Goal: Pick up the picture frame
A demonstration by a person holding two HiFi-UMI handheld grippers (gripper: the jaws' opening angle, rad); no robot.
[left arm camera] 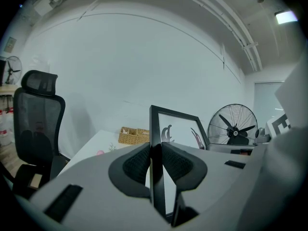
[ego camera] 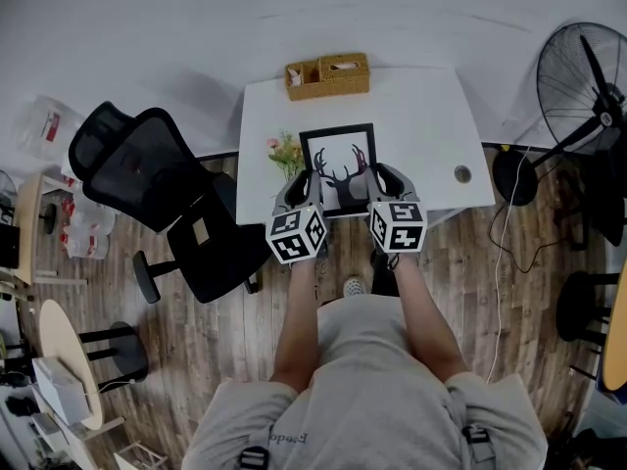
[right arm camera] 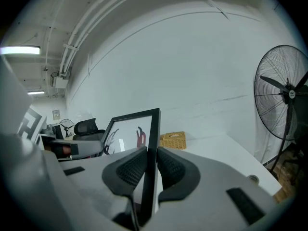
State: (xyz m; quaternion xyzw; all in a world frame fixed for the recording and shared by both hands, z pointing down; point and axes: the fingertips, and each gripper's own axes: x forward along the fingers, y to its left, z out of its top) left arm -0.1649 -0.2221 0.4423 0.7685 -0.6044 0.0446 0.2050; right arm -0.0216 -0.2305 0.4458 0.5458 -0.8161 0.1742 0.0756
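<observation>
The picture frame is black with a white print of antlers, and it is held over the near part of the white table. My left gripper is shut on the frame's left edge, with the dark pads pressed on both faces of the black bar. My right gripper is shut on the frame's right edge in the same way. In both gripper views the frame stands upright, and its lower part is hidden behind the jaws.
A wicker basket stands at the table's far edge, and pink flowers are left of the frame. A black office chair is at the table's left. A standing fan is on the right. The table has a cable hole.
</observation>
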